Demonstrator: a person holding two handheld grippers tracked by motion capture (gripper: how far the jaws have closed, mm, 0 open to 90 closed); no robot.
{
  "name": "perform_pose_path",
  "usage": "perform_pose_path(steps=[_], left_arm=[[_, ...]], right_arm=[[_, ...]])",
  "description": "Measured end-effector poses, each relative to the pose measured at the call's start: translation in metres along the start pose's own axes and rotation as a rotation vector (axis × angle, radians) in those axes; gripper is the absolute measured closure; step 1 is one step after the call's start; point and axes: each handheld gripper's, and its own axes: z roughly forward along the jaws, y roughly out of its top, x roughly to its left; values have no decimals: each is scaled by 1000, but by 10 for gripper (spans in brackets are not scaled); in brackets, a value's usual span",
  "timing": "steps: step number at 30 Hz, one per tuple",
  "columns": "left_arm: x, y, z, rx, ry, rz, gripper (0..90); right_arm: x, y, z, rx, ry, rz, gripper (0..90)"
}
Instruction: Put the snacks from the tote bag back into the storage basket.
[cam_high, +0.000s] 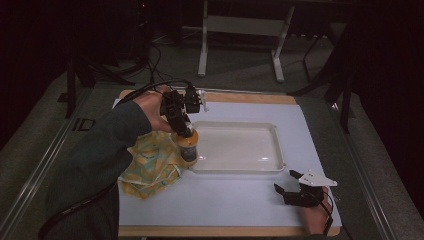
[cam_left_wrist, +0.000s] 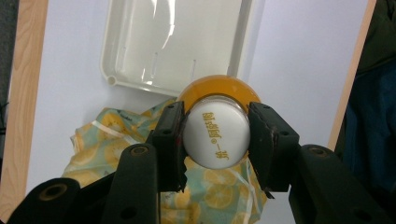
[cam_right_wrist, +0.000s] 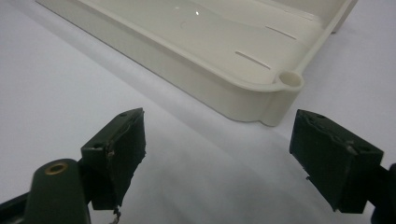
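1. A white mat (cam_high: 240, 200) covers the wooden table (cam_high: 225, 231), and a white tray (cam_high: 270, 150) lies at the centre of the high view.
2. A yellow patterned cloth (cam_high: 150, 167) lies crumpled at the centre left, touching the tray's left edge.
3. In the left gripper view the cloth (cam_left_wrist: 107, 140) fills the lower left, directly under the jaws, and the tray (cam_left_wrist: 112, 70) occupies the upper centre.
4. An orange bottle (cam_high: 188, 146) with a white cap stands upright at the tray's lower left corner. The high view is too dim to tell whether its base rests on the tray, on the cloth, or hangs clear.
5. The left gripper (cam_high: 181, 125) points steeply down onto the bottle; the left hand (cam_high: 150, 107) and sleeved forearm enter from the lower left.
6. In the left gripper view the left gripper (cam_left_wrist: 215, 135) is clamped on the cap of the bottle (cam_left_wrist: 215, 133), one jaw pressed against each side.
7. The right gripper (cam_high: 286, 183) sits at the lower right, low over the mat, held by the right hand (cam_high: 315, 215).
8. In the right gripper view the right gripper (cam_right_wrist: 215, 154) stands wide apart and holds nothing; the tray (cam_right_wrist: 243, 93) corner lies just beyond it.
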Motion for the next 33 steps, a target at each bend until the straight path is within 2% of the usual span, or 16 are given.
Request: perform_pose_path(steps=[7,33], left_arm=[[2,5,3,0,-9,-2,589],[5,16,20,15,-1,4,590]], right_arm=[[0,0,0,1,1,0,180],[1,0,0,-4,-6,-6,180]])
